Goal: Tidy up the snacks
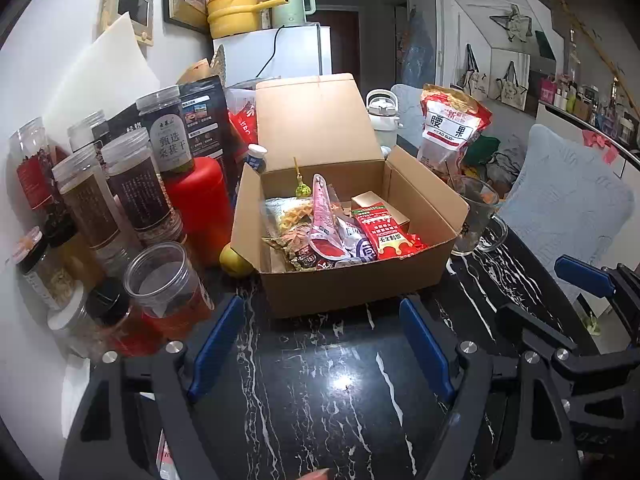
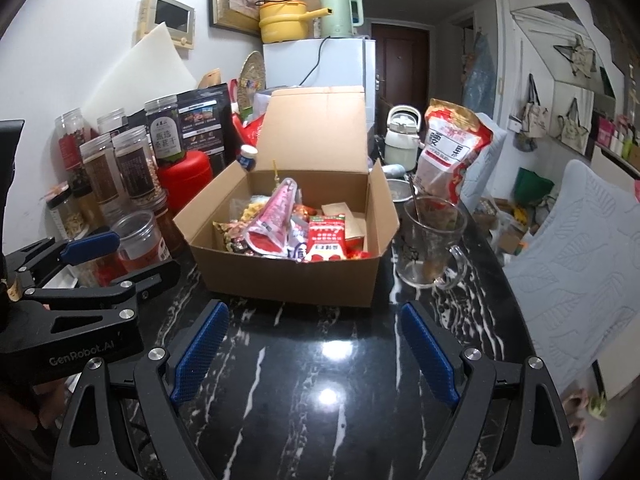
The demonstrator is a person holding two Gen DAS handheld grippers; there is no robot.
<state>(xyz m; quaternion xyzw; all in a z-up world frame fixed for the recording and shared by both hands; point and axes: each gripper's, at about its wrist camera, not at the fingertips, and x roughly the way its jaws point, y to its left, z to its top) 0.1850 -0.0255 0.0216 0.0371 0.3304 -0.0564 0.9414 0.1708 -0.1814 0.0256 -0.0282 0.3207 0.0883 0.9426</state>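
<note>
- The left claw (image 1: 322,344) stood spread wide with nothing between its ribbed blue pads, hovering over the glossy black, white-veined surface (image 1: 312,400).
- The right claw (image 2: 316,344) was likewise spread and held nothing; in the left view only one blue pad and part of its black frame showed at the right edge.
- Straight ahead of both claws sat the open cardboard box (image 1: 352,280), lid flap upright, crammed with crinkly snack packets; a red packet (image 1: 380,232) lay topmost, and those beneath were largely hidden.
- Left of the box, clear plastic jars (image 1: 120,184) crowded together, labels partly hidden.
- Right of it stood a glass mug (image 2: 434,240), contents hard to make out.
</note>
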